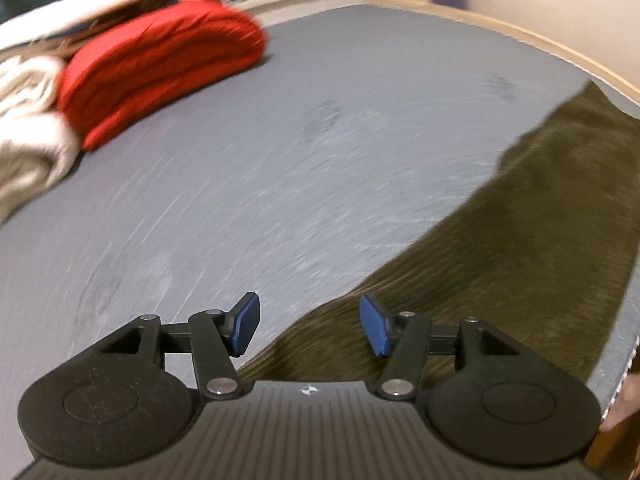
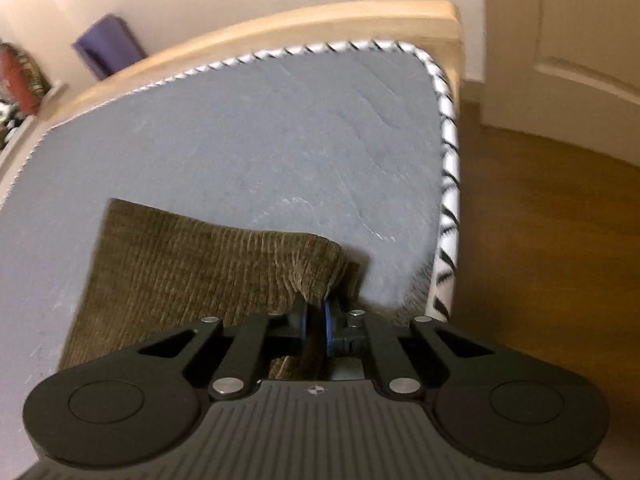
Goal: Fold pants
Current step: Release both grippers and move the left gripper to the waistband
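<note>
Two grippers: both are working over the grey mattress [image 2: 248, 128].
Pants: olive corduroy pants [image 2: 192, 264] are lying flat on the mattress, reaching toward its corner.
Right gripper [image 2: 316, 322]: jaws are clenching a bunched edge of the pants.
Left gripper [image 1: 308, 326]: jaws are standing released above the fabric's edge, pinching nothing.
Background: a red blanket [image 1: 160, 64] is sitting folded beside pale bedding [image 1: 28, 128].

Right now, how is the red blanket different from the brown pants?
The red blanket is bright red and folded into a thick stack; the brown pants are dull olive-brown and lie spread out flat. The blanket sits far off by a pile of other bedding, untouched; the pants have the right gripper pinching one corner. Both rest on the gray mattress.
</note>
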### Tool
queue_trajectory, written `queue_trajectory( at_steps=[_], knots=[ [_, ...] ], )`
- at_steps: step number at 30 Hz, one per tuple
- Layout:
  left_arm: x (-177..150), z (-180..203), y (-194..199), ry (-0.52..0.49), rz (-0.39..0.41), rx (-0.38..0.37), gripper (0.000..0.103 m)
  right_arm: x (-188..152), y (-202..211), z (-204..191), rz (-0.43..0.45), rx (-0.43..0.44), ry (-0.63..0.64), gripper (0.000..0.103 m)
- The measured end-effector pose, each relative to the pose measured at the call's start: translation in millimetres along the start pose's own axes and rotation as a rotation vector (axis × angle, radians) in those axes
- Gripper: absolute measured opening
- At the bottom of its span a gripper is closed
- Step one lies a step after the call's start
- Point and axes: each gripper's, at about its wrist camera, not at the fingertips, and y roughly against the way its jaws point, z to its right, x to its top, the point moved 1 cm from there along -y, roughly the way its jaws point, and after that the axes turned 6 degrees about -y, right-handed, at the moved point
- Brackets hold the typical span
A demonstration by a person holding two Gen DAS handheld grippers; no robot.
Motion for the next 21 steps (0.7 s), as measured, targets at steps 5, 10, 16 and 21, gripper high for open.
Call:
queue_trajectory(
  at_steps=[5,10,16,21],
  knots=[
    [-14,-36,7,0.137,-0.01,0.016,0.059,-14,39,-43,0.214,-0.017,0.136,0.041],
    [-39,-76,11,0.363,-0.077,0.049,0.062,-43,61,-96,0.239,0.142,0.257,0.051],
    [-79,-100,6,0.596,-0.155,0.02,0.079,-81,54,-148,0.125,0.24,0.355,0.055],
    [-104,-109,2,0.742,-0.139,-0.145,0.05,-101,53,-175,0.083,0.255,0.405,0.055]
  ],
)
